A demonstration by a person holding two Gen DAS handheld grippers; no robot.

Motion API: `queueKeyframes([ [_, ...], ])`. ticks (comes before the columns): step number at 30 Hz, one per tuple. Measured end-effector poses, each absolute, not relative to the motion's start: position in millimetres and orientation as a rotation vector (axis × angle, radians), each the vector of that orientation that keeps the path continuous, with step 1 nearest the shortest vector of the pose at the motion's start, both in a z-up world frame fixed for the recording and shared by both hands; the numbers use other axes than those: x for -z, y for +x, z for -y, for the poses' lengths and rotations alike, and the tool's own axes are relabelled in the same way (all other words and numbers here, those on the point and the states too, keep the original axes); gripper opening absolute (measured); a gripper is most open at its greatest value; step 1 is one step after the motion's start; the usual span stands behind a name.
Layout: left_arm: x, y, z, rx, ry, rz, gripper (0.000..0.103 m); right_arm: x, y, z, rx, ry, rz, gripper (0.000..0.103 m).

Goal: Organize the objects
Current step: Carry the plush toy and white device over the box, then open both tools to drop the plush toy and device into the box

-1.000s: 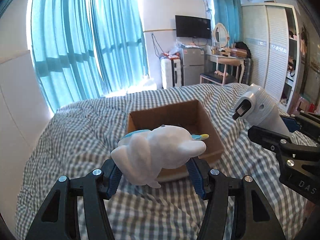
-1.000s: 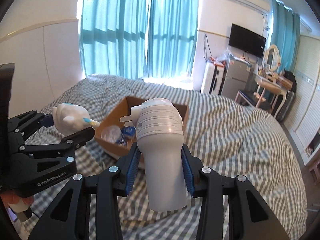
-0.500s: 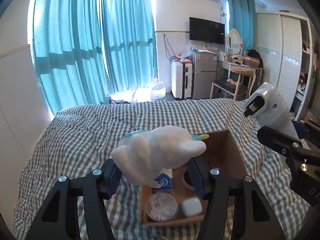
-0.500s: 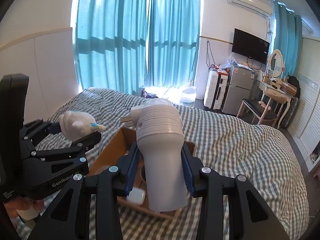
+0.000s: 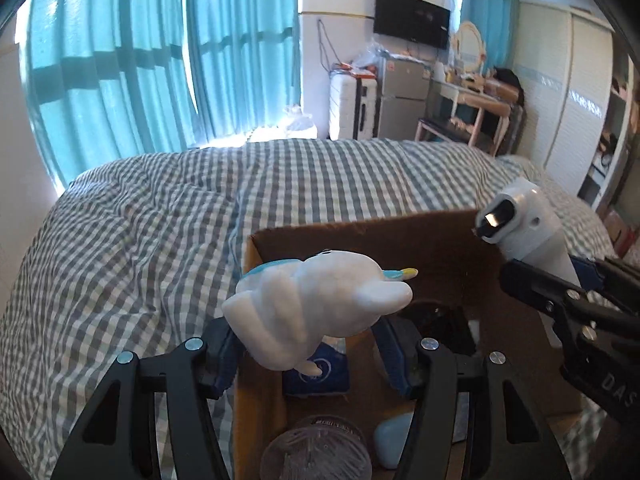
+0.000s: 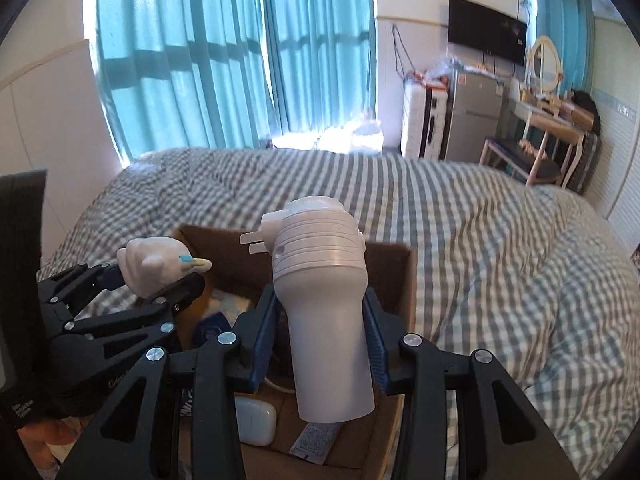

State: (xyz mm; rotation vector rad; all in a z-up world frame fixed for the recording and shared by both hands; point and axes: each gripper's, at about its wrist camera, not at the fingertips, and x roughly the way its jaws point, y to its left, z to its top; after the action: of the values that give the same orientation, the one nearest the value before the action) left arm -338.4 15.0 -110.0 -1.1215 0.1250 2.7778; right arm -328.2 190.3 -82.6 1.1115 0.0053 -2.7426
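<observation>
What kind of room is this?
Most likely a bedroom: a bed with a checked duvet fills the middle, a dressing table with an oval mirror stands by the wall, beside a wardrobe.

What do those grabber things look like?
Each hand-held gripper is black plastic with two long fingers, cut-out holes, silver screws and blue pads. The left one shows white lettering on its side in the right view, partly hidden. The right one shows the white letters "DAS" in the left view. No cables or sleeves show.
</observation>
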Motion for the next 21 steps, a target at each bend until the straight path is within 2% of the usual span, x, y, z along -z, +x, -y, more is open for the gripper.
queueKeyframes([
  [8,113.0,-332.5,-31.8,-2.767,-1.094,-0.242,0.061,101.4,-321.1,-185.4,2.730,1.146,-0.047,0.040],
  [21,130.9,-333.0,-37.7,-2.695,-1.171,-0.225,0.061,104.2,-317.4,-188.7,2.711,1.159,-0.040,0.041],
])
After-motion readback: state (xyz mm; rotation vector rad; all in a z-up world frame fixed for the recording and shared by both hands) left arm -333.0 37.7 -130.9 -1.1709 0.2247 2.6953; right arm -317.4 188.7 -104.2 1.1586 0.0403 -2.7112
